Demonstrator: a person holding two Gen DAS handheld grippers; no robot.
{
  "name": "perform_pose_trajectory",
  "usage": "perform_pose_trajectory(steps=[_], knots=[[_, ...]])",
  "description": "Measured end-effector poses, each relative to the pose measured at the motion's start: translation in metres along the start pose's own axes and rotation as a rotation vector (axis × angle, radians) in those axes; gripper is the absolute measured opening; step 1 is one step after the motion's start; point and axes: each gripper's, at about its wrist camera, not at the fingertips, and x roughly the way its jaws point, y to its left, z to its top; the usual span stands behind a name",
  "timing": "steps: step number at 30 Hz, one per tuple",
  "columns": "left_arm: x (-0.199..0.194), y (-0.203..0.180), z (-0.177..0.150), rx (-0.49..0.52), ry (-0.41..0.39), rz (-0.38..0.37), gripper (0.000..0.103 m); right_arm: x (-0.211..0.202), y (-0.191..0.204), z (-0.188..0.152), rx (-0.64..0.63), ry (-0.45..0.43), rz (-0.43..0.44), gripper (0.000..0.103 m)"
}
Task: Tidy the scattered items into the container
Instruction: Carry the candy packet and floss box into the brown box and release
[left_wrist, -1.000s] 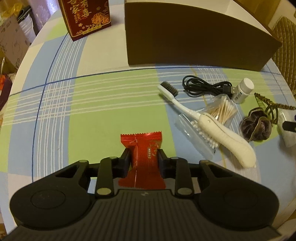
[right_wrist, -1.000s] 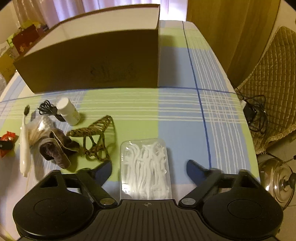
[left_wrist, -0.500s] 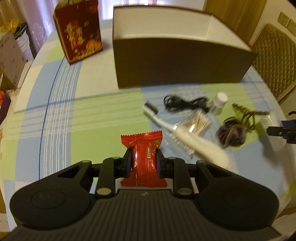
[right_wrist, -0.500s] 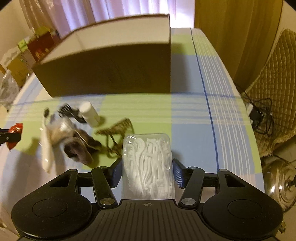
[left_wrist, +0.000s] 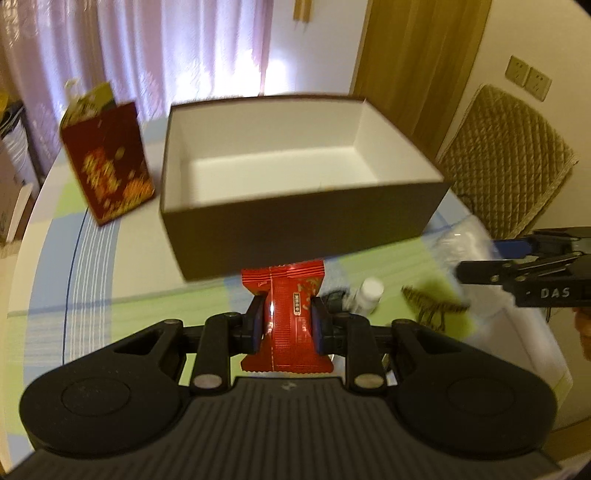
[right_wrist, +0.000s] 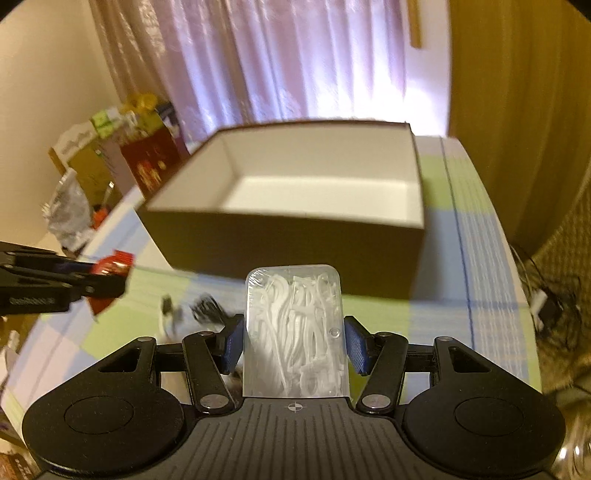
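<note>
Candy in a red wrapper (left_wrist: 286, 317) sits pinched between the pads of the left gripper (left_wrist: 286, 319), whose jaws are closed tight on its middle, the packet held up off the table and just short of the near wall of the open box (left_wrist: 295, 229). That box is dark brown outside and white inside, and nothing shows on its floor. The right gripper (right_wrist: 294, 345) is clamped on a clear plastic case of white floss picks (right_wrist: 295, 328), likewise held above the table, in front of the box's near wall. Below on the checked tablecloth (left_wrist: 110, 288) lie a small white bottle (left_wrist: 369, 293), a black cable (right_wrist: 207, 308) and a brown patterned hair tie (left_wrist: 432, 308), all blurred. A red gift bag (left_wrist: 107, 162) stands left of the box.
</note>
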Motion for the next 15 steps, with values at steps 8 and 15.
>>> perform_pose_trajectory(steps=[8,15], knots=[[0.009,-0.006,0.040,0.022,-0.061,-0.020,0.021,0.016,0.013,0.043,-0.027,-0.069,0.025,0.058],[0.036,0.000,0.090,0.034,-0.091,-0.033,0.021,0.047,0.006,0.090,-0.008,-0.107,0.023,0.058]])
